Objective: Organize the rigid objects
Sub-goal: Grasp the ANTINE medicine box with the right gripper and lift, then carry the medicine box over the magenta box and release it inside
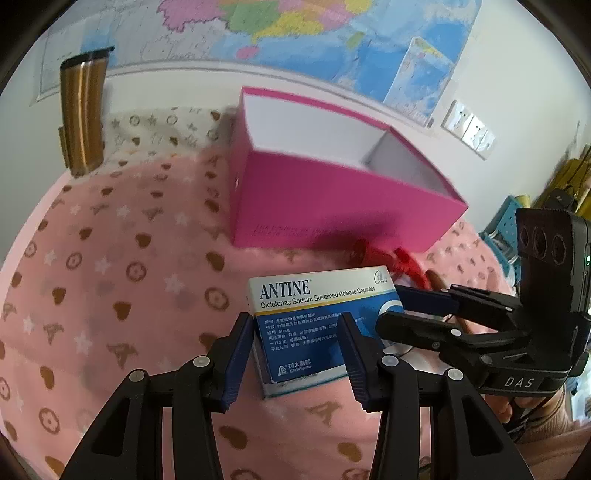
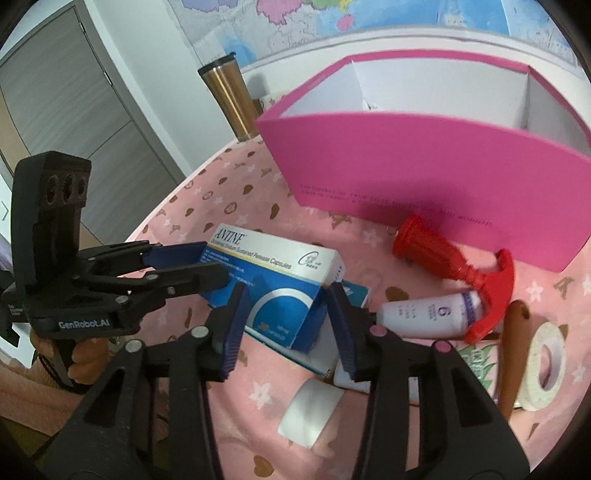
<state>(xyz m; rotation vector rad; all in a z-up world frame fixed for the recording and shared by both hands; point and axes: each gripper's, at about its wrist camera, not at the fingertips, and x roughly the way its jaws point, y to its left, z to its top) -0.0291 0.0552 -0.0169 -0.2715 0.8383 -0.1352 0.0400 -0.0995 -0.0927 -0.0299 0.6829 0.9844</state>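
A blue and white ANTINE medicine box (image 1: 314, 317) lies on the pink patterned cloth (image 1: 110, 280). My left gripper (image 1: 295, 332) is open with its fingers on either side of the box's near end. My right gripper (image 2: 284, 310) is open around the box's other end (image 2: 280, 280); it shows from the side in the left wrist view (image 1: 417, 310). An open pink box (image 2: 424, 162) with a white inside stands behind (image 1: 332, 199). A red plastic piece (image 2: 454, 266), a white tube (image 2: 428, 314) and a tape roll (image 2: 546, 365) lie to the right.
A bronze tumbler (image 1: 83, 110) stands at the back left by the wall; it also shows in the right wrist view (image 2: 231, 99). A brown stick (image 2: 511, 350) and a white square piece (image 2: 314, 410) lie near my right gripper. A map hangs on the wall (image 1: 295, 29).
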